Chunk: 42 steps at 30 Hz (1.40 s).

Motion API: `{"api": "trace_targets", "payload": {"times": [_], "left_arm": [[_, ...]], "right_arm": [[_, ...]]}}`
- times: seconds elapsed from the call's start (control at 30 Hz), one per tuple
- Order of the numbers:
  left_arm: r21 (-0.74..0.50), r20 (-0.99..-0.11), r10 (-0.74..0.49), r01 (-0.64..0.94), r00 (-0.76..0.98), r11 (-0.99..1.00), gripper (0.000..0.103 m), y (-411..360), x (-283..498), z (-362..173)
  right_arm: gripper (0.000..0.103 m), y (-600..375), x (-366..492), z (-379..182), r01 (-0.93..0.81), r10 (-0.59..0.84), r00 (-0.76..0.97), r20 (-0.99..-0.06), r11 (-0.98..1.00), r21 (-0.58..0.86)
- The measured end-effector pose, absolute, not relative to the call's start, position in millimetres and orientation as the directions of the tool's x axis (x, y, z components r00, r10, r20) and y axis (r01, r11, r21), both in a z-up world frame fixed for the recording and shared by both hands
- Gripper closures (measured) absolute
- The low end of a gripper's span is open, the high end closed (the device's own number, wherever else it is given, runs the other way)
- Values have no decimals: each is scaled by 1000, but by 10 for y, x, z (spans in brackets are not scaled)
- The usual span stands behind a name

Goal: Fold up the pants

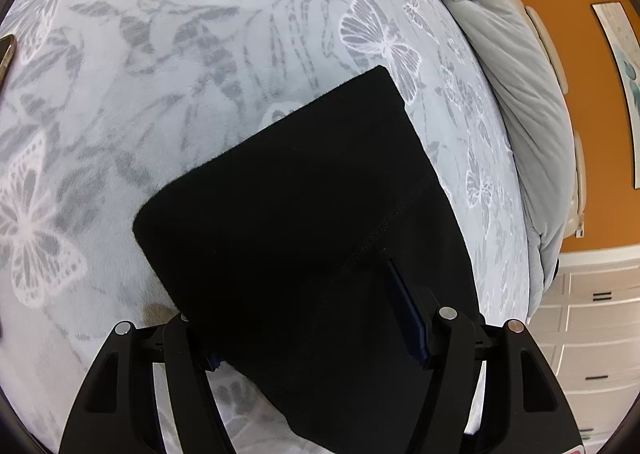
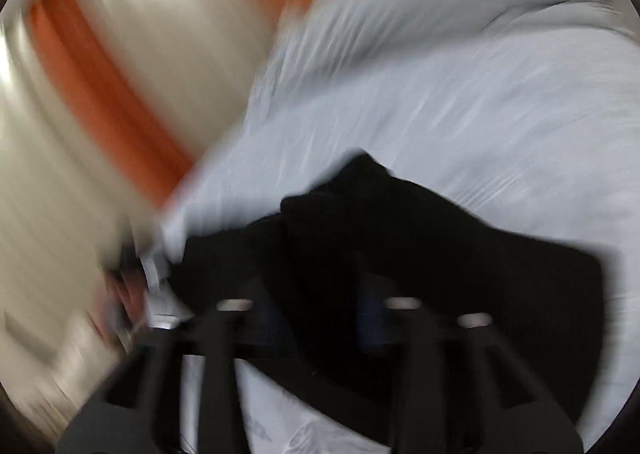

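Left wrist view: my left gripper (image 1: 316, 338) is spread wide, the black pants (image 1: 304, 222) draped between and over its fingers, lying on the butterfly blanket (image 1: 160, 66). Right wrist view, badly blurred: the pants (image 2: 400, 238) bunch around my right gripper (image 2: 320, 322); its grip I can't judge.

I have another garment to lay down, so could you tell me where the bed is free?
Free: the butterfly blanket left of and beyond the black pants. Crowded: the strip between the pants and the gray pillow. The right wrist view is too blurred to judge.
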<state>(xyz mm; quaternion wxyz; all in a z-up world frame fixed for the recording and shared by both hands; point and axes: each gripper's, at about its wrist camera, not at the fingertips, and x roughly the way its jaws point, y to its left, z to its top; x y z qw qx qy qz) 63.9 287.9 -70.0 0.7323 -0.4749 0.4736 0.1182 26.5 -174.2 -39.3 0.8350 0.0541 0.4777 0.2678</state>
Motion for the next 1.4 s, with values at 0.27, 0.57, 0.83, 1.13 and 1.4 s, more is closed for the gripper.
{"api": "trace_targets", "payload": {"times": [0.27, 0.57, 0.83, 1.13, 1.4], "left_arm": [[-605, -793, -336, -592, 508, 533, 40, 2937, 676, -708], [-595, -800, -308, -610, 515, 524, 39, 2873, 631, -695], [-593, -800, -290, -616, 526, 518, 39, 2858, 595, -687], [-667, -745, -357, -609, 564, 429, 33, 2986, 547, -781], [-664, -742, -362, -546, 564, 511, 77, 2919, 564, -715]], "right_arm": [[10, -3033, -51, 320, -181, 394, 689, -608, 907, 381], [19, -4090, -248, -750, 192, 504, 475, -721, 740, 644], [83, -3945, -413, -414, 55, 452, 534, -715, 825, 563], [44, -3744, -160, -728, 111, 372, 437, -819, 881, 460], [81, -3606, -181, -377, 41, 330, 515, -791, 912, 408]]}}
